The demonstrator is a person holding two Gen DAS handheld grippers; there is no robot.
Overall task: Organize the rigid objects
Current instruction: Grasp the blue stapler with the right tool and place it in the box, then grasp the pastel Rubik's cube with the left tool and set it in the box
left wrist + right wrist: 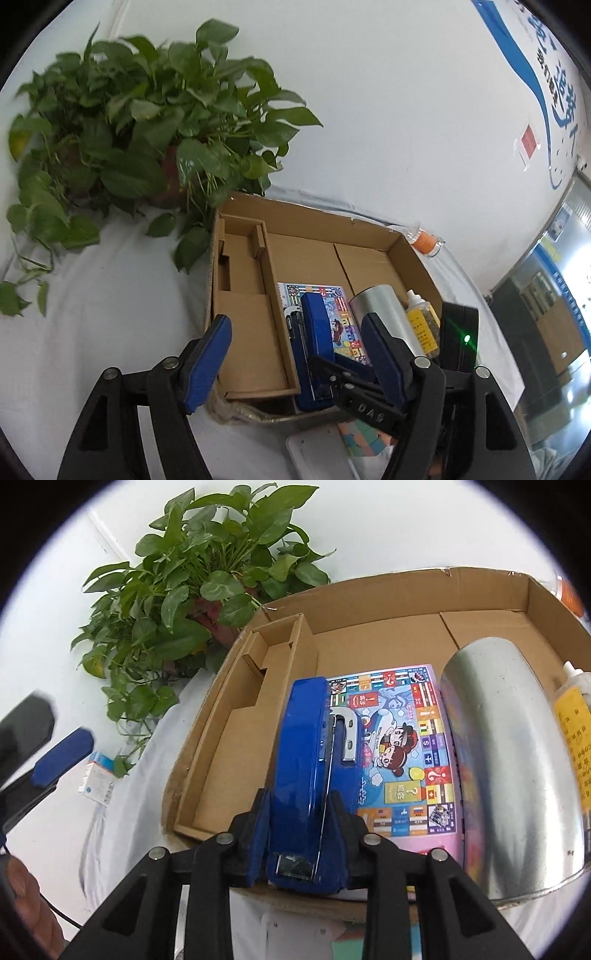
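In the left wrist view, the left gripper (295, 354) stands with its blue-padded fingers wide apart and nothing between them, raised over the near edge of the shallow brown cardboard box (325, 218) on the white-draped counter (110, 295). Inside the box lie a colourful printed game board (340, 325), a silver metal cylinder (384, 314) and a small yellow-labelled bottle (421, 325). The right gripper (321, 373) reaches in with the long blue stapler (314, 339).

In the right wrist view, the right gripper (306, 827) has its fingers on either side of the stapler's rear end; the stapler (310, 760) lies lengthwise over the game board's left edge (406, 746), beside the cardboard divider. Whether the pads press on it cannot be told. The step in hand looks like setting the stapler down; the next move would call for spreading the fingers fully and lifting clear without dragging it
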